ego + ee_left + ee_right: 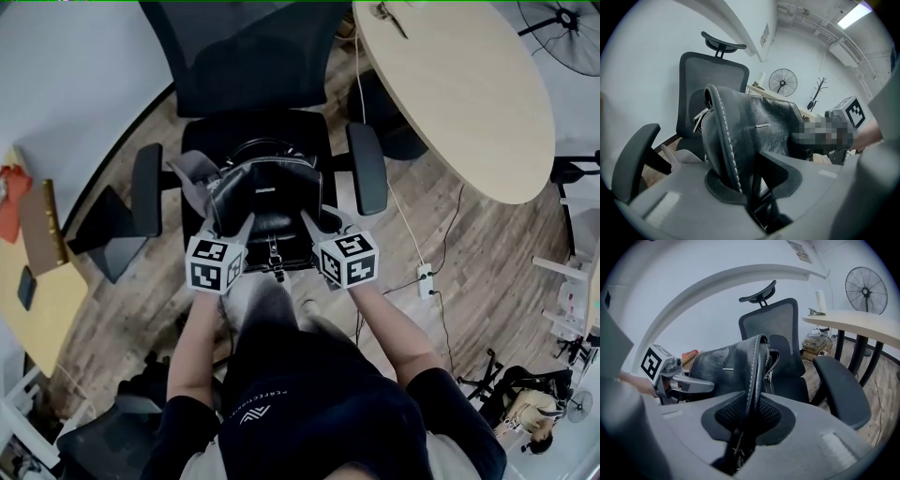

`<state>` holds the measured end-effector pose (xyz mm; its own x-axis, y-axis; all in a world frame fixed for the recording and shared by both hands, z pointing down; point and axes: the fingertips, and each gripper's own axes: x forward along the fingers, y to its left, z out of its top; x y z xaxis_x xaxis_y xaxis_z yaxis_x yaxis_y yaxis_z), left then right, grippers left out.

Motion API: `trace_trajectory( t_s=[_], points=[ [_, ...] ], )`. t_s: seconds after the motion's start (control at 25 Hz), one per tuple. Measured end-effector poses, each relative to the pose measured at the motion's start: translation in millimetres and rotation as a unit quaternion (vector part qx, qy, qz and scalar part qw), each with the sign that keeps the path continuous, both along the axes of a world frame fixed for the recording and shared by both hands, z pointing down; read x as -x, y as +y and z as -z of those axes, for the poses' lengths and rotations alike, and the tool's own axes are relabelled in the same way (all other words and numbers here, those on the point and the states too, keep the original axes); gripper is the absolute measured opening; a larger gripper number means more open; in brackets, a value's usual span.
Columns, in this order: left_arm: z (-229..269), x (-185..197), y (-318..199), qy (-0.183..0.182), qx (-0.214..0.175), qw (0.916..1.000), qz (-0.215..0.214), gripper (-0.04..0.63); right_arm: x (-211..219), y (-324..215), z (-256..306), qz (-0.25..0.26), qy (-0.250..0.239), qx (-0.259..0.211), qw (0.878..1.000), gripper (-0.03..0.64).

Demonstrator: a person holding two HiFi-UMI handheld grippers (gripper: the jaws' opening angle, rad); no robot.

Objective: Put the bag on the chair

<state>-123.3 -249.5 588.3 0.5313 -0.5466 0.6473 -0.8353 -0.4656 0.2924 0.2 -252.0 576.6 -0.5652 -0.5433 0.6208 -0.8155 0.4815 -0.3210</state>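
A black leather bag (265,192) sits on the seat of the black mesh office chair (202,141), right in front of me. My left gripper (246,221) grips the bag's left stitched edge (724,136), which runs between its jaws (740,183). My right gripper (307,219) holds the bag's right stitched edge (757,371) between its mesh pads (747,416). In both gripper views the bag (722,366) stands upright in front of the chair's backrest (773,319) and headrest (723,44).
The chair's armrests (147,187) (367,169) flank the bag. A round wooden table (469,94) stands at the right, a fan (562,28) beyond it. A power strip (425,279) and cable lie on the wood floor. A yellow desk (37,300) is at left.
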Motion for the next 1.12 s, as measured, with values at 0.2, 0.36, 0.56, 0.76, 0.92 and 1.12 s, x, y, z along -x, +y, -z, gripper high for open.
trace_trajectory(
  t_s=[0.2,0.36,0.56,0.76,0.92,1.12],
  points=[
    [-20,3,-9,-0.002,0.008,0.9999,-0.006,0.107,2,-7,-21,-0.007,0.005,0.018,1.0,0.064],
    [-33,6,-14,-0.003,0.016,0.9998,-0.009,0.11,4,-11,-34,-0.014,0.009,0.029,0.999,0.071],
    [-51,10,-19,0.003,0.025,0.9997,0.0,0.114,5,-19,-53,-0.013,0.018,0.033,0.999,0.08],
    [-61,17,-26,0.006,0.035,0.9993,0.008,0.118,12,-28,-60,-0.008,0.025,0.034,0.999,0.089],
    [-70,20,-27,0.017,0.042,0.9989,0.012,0.123,12,-30,-66,-0.013,0.023,0.038,0.999,0.101],
    [-81,21,-28,0.043,0.052,0.9976,0.015,0.141,12,-30,-71,-0.024,0.016,0.054,0.998,0.135]
  ],
)
